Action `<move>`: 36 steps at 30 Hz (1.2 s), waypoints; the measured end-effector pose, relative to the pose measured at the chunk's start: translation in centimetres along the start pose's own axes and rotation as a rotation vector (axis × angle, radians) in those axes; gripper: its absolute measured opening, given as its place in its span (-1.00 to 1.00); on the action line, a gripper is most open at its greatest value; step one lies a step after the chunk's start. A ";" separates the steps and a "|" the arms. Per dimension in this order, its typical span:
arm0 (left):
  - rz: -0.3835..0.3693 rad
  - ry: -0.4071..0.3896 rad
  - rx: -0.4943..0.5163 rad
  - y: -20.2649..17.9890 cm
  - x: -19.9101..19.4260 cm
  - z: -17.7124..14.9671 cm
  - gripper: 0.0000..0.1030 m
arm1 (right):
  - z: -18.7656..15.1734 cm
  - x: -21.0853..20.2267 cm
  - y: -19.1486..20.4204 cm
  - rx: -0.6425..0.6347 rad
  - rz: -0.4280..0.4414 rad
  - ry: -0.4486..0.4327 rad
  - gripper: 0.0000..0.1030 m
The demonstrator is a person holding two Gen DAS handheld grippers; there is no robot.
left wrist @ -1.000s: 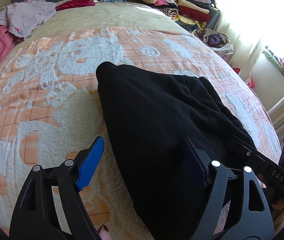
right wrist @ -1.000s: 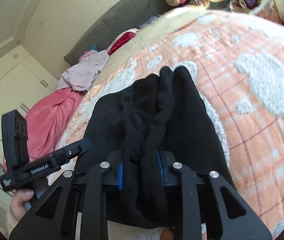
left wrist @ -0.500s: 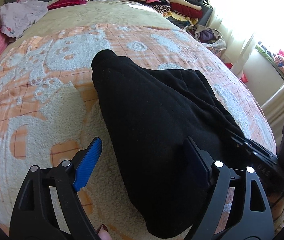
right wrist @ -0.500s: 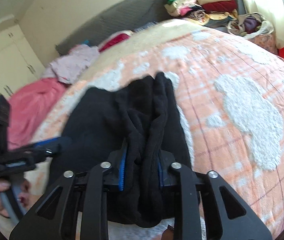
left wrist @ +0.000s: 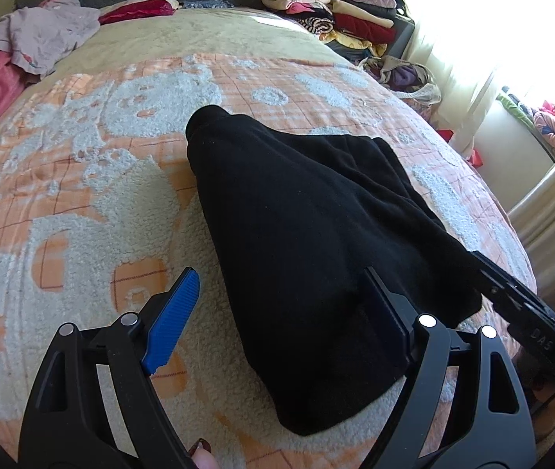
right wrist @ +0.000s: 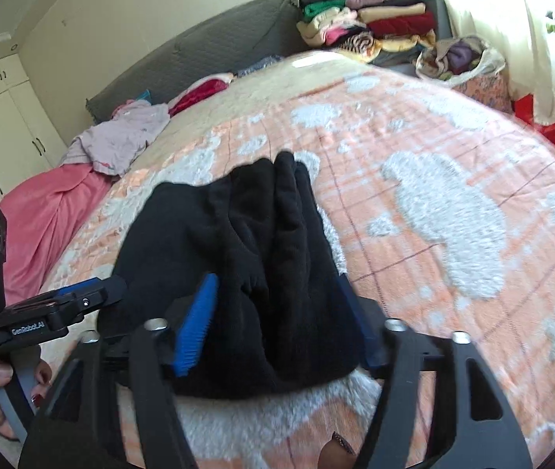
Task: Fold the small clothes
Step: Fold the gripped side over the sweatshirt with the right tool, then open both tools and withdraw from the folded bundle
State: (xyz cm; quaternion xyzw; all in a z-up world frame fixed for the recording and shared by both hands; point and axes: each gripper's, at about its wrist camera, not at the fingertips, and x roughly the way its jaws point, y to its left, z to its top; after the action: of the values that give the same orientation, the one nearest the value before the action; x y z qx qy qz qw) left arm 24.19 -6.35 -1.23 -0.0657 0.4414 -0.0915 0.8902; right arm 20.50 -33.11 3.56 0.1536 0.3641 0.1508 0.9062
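Two grippers low over the black garment (left wrist: 308, 242), left gripper (left wrist: 281, 312) and right gripper (right wrist: 277, 312) fingers wide apart.

Left hand-held gripper (left wrist: 281, 312) is hovering with jaws spread wide over the bed (left wrist: 81, 203). Black garment (left wrist: 308, 242) is lying folded mid-bed; one blue pad (left wrist: 173, 320) is sitting clear of it, the other finger (left wrist: 388, 320) overlapping its near part. Right hand-held gripper (left wrist: 519, 305) is touching the garment's right edge.
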 end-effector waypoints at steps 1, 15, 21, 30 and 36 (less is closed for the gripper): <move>-0.001 -0.007 0.002 0.0 -0.4 -0.1 0.50 | 0.0 -0.6 0.1 -0.005 -0.004 -0.013 0.43; 0.016 -0.138 0.030 -0.2 -7.1 -3.0 0.81 | -1.6 -8.3 3.5 -0.128 -0.050 -0.158 0.91; 0.026 -0.146 0.033 0.5 -8.6 -5.4 0.81 | -3.6 -9.0 4.9 -0.160 -0.060 -0.139 0.91; 0.062 -0.120 -0.003 2.1 -8.7 -9.1 0.81 | -8.3 -8.7 5.8 -0.178 -0.108 -0.059 0.91; 0.073 -0.109 -0.012 2.8 -8.5 -11.3 0.81 | -10.5 -8.1 5.6 -0.175 -0.146 -0.027 0.91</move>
State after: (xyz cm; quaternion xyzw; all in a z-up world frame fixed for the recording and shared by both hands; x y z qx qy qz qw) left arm 10.43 -2.18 -1.99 -0.0595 0.3948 -0.0525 0.9153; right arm 6.63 -29.43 3.50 0.0490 0.3476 0.1137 0.9294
